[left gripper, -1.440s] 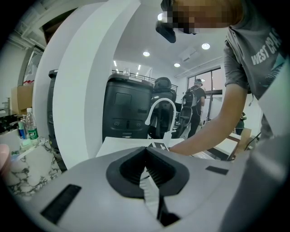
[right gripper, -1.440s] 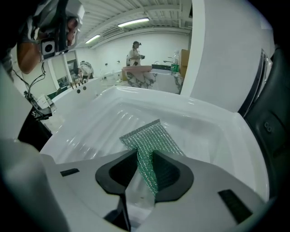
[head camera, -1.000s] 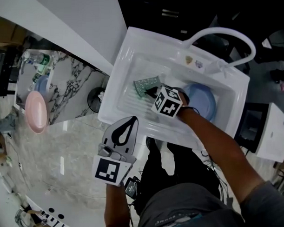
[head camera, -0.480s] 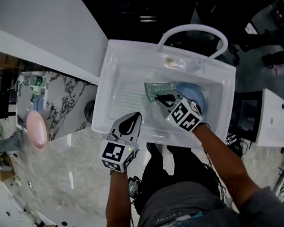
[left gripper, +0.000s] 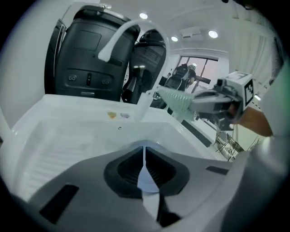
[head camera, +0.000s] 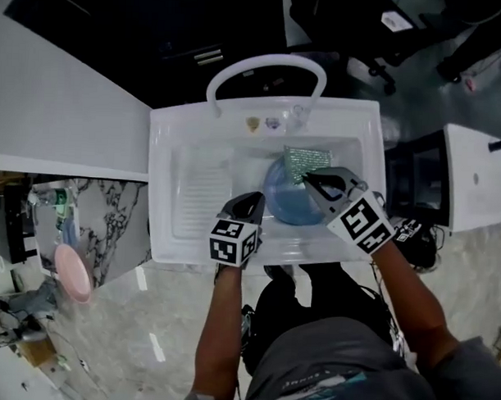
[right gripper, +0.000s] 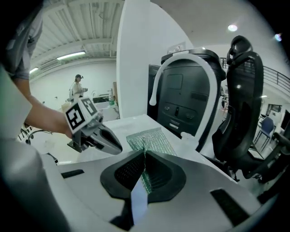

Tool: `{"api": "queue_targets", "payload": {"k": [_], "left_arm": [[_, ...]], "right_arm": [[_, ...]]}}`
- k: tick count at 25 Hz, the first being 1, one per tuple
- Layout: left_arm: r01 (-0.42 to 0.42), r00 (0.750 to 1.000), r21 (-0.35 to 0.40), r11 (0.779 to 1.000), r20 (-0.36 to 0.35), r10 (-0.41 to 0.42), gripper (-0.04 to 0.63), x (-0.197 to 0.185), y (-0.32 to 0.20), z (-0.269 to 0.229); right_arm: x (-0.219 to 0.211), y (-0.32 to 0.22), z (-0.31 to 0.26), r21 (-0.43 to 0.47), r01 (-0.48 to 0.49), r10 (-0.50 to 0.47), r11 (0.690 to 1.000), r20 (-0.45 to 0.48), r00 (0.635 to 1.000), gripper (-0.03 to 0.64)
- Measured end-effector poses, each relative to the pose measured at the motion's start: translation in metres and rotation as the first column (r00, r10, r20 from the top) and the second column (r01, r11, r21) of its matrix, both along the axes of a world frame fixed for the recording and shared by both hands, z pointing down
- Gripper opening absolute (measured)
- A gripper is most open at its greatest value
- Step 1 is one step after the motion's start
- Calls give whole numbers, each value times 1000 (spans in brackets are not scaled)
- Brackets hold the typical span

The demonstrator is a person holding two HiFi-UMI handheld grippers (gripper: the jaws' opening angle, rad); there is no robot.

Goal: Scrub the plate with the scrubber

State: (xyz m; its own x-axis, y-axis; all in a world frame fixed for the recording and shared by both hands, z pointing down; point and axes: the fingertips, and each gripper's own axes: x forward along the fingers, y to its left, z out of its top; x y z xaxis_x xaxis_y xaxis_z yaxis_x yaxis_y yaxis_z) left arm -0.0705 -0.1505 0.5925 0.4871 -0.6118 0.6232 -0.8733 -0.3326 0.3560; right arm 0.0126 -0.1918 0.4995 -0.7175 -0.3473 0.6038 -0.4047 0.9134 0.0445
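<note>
A round blue plate [head camera: 287, 206] lies in the basin of the white sink [head camera: 164, 136]. My right gripper [head camera: 307, 177] is shut on a green mesh scrubber [head camera: 304, 162], which hangs over the plate's far right part. In the right gripper view the scrubber [right gripper: 149, 137] is pinched between my jaws [right gripper: 145, 156]. My left gripper [head camera: 252, 202] is shut with nothing in it, its tips at the plate's left rim. Whether they touch the rim I cannot tell. In the left gripper view, the plate is hidden below my jaws [left gripper: 145, 152] and the scrubber [left gripper: 176, 100] shows at the right.
A white arched faucet [head camera: 267, 66] stands at the sink's back edge. The ribbed drain part [head camera: 200, 192] takes up the sink's left. A pink plate [head camera: 72, 272] sits on the marble counter at far left. A black chair [right gripper: 242, 95] stands behind the sink.
The right gripper has carried the scrubber from the ribbed left part of the sink over to the blue plate. The left gripper has come from outside the sink's front down to the plate's left rim.
</note>
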Motion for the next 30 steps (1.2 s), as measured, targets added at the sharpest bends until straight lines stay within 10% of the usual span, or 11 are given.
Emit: {"api": "queue_targets", "payload": {"k": [13,25,30], "left_arm": [[168,986,-302,938,58,-157,201,10,-30,141],[272,962,-413,869,86,-260,180,1,-34,192],[258,966,-479,839,108,-235,41,4,-23,207]], "right_arm": [[87,4,-39,60,-84,84,995,16,996,38],[106,-10,-40,68,-84,79,994,63,995,40],[110,-12,-38,60,-77,73,995,64,995,40]]}}
